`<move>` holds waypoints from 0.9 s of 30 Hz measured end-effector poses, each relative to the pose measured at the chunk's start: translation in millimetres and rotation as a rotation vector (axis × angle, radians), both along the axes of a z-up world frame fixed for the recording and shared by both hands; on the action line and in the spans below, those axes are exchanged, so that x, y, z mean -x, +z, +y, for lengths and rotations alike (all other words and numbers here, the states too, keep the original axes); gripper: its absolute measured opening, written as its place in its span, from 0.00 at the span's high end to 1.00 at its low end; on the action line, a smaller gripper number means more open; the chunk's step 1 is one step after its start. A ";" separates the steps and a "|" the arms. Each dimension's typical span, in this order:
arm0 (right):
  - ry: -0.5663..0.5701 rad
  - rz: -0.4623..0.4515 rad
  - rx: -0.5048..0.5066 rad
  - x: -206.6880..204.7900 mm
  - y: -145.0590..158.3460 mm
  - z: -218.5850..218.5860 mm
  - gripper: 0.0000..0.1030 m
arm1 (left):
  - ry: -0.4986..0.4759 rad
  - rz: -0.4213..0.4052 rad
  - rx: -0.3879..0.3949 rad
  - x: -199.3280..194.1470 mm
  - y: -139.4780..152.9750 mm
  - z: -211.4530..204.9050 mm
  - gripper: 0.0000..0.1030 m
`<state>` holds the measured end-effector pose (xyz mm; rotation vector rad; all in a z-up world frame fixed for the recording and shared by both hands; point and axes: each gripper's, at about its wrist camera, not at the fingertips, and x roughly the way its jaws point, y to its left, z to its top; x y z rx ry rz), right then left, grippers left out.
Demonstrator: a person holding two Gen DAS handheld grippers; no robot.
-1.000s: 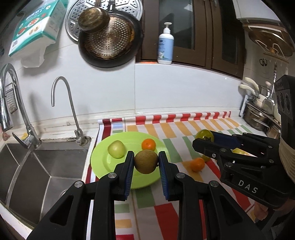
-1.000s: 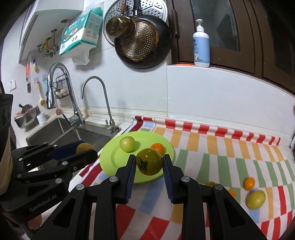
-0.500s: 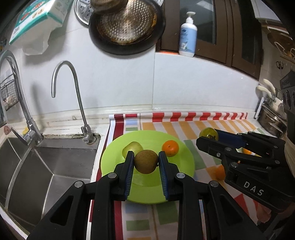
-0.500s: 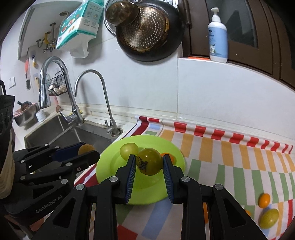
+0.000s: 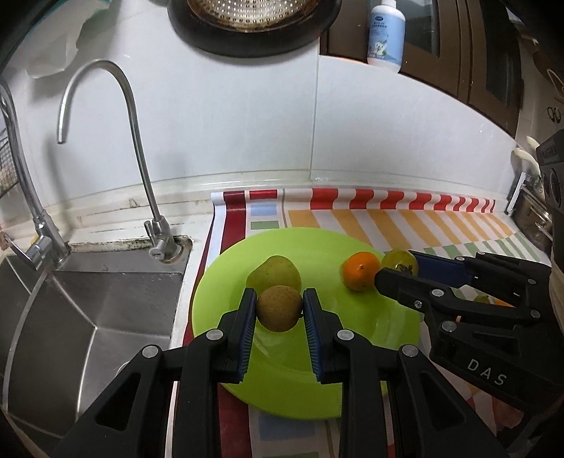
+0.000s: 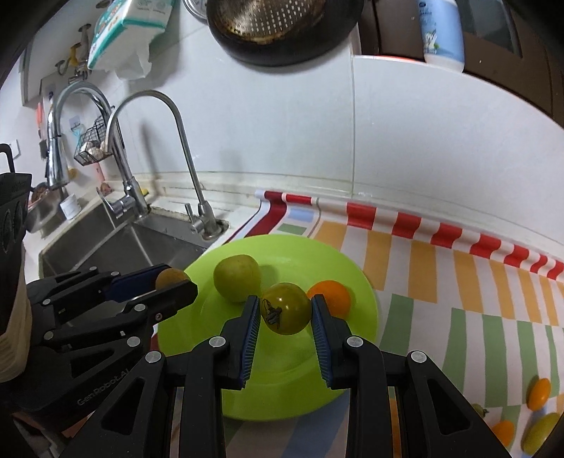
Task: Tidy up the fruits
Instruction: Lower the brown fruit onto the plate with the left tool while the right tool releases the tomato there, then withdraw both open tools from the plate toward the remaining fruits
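A lime green plate (image 5: 370, 327) (image 6: 292, 373) lies on the striped mat beside the sink. On it sit a pale green fruit (image 5: 275, 273) (image 6: 237, 273) and an orange (image 5: 359, 271) (image 6: 331, 296). My left gripper (image 5: 279, 310) (image 6: 176, 282) is shut on a brown kiwi (image 5: 279, 307) (image 6: 169, 276) over the plate's left part. My right gripper (image 6: 285, 313) (image 5: 398, 267) is shut on a dark green tomato (image 6: 287, 307) (image 5: 398, 259) over the plate's middle, next to the orange.
A steel sink (image 5: 95, 317) with two taps (image 5: 141, 158) lies left of the plate. Several small orange and yellow fruits (image 6: 539, 387) lie on the striped mat (image 6: 476, 299) at the right. A pan (image 6: 282, 31) and a soap bottle (image 5: 384, 35) are up on the wall.
Both grippers have moved forward and down toward the plate with their fruits still held. The kiwi and the tomato are now over the plate.
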<state>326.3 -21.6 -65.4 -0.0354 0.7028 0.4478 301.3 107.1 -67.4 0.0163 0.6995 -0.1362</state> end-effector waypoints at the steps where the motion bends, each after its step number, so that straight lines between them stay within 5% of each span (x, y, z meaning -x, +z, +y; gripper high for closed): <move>1: 0.001 0.005 0.002 -2.6 -2.3 1.1 0.70 | -0.001 0.004 0.001 -2.1 -1.3 -0.1 0.74; 5: 0.001 0.024 0.002 -11.0 -9.1 3.1 0.70 | -0.002 0.008 -0.008 -8.1 -7.1 -0.1 0.73; 9: -0.005 0.029 -0.005 -14.7 -10.1 2.7 0.61 | 0.014 0.000 -0.010 -8.9 -6.0 2.2 0.59; 27: -0.046 -0.040 -0.010 23.7 20.7 -18.5 0.60 | 0.027 -0.054 -0.018 29.0 23.1 -1.9 0.47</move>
